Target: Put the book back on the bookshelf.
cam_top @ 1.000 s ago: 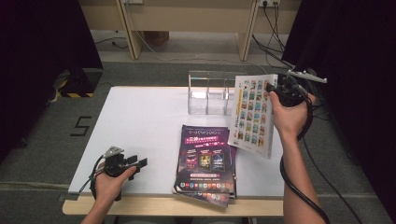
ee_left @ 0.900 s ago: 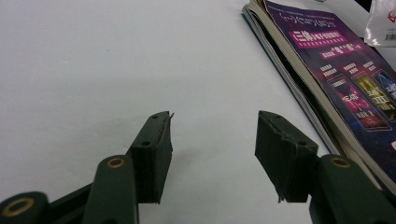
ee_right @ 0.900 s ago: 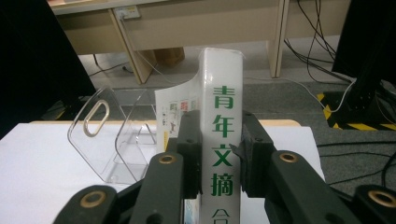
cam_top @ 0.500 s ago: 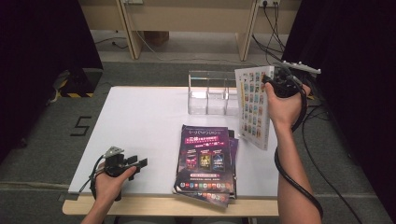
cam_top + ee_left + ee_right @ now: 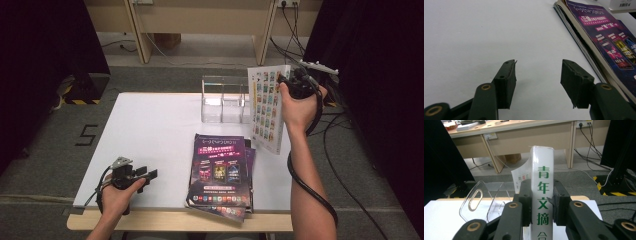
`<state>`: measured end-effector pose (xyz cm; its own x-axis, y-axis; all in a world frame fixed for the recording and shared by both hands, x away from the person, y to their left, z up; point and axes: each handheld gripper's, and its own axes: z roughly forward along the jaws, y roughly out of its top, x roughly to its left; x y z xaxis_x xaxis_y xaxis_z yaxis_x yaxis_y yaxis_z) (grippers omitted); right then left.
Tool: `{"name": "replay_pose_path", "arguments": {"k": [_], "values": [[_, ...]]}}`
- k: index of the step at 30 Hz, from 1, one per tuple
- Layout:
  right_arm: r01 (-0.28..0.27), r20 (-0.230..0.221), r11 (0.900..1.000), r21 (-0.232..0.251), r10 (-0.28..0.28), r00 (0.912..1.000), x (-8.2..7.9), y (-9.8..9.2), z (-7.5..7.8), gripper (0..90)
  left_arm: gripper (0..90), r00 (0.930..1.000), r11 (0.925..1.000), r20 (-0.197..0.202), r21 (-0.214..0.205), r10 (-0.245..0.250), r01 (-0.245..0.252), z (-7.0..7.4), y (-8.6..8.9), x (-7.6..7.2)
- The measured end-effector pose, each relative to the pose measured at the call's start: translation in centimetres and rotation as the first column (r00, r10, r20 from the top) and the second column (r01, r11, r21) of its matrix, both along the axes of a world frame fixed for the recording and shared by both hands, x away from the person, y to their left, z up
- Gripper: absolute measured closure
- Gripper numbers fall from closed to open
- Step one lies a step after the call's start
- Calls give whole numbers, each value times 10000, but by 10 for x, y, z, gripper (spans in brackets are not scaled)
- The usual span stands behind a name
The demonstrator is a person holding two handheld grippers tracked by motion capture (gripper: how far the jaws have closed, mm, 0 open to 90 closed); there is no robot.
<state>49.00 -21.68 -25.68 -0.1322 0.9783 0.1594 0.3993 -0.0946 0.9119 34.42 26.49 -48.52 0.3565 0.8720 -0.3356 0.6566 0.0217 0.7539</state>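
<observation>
A person at a white table (image 5: pixel 150 130) holds a thick white-spined magazine (image 5: pixel 268 107) upright in the air with the right tool (image 5: pixel 292 86), off the table's far right corner. In the right gripper view, the two black jaws are clamped on either side of the magazine's spine (image 5: pixel 543 202), which carries green printed characters and stands vertical between the pads. From the high view, the magazine's back cover, a grid of small coloured pictures, faces the table, and its lower edge hangs just above the surface. Just beside it, at the far edge of the table, stands a clear plastic file holder (image 5: pixel 224 99) with upright dividers; the right gripper view shows the same holder (image 5: pixel 482 200) below and to the left of the gripped spine.

The left tool (image 5: pixel 134 174) rests low at the near left corner of the table. In the left gripper view its jaws stand wide apart with nothing between them, only bare tabletop (image 5: pixel 486 37).

Near the middle front of the table lies a small stack of magazines (image 5: pixel 221 175), the top one with a purple cover, its edge also seen from the left tool (image 5: pixel 604 42).
</observation>
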Motion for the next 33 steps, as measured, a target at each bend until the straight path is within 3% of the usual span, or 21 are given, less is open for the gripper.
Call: {"name": "replay_pose_path", "arguments": {"k": [12,33], "values": [[139,128,9997,191,-142,9998,9,4,4,739,453,10000,10000,-18,-1,12,-12,0,1,0],[157,471,9998,109,-162,9988,21,8,7,739,453,10000,10000,-65,6,52,-52,-2,2,1]]}}
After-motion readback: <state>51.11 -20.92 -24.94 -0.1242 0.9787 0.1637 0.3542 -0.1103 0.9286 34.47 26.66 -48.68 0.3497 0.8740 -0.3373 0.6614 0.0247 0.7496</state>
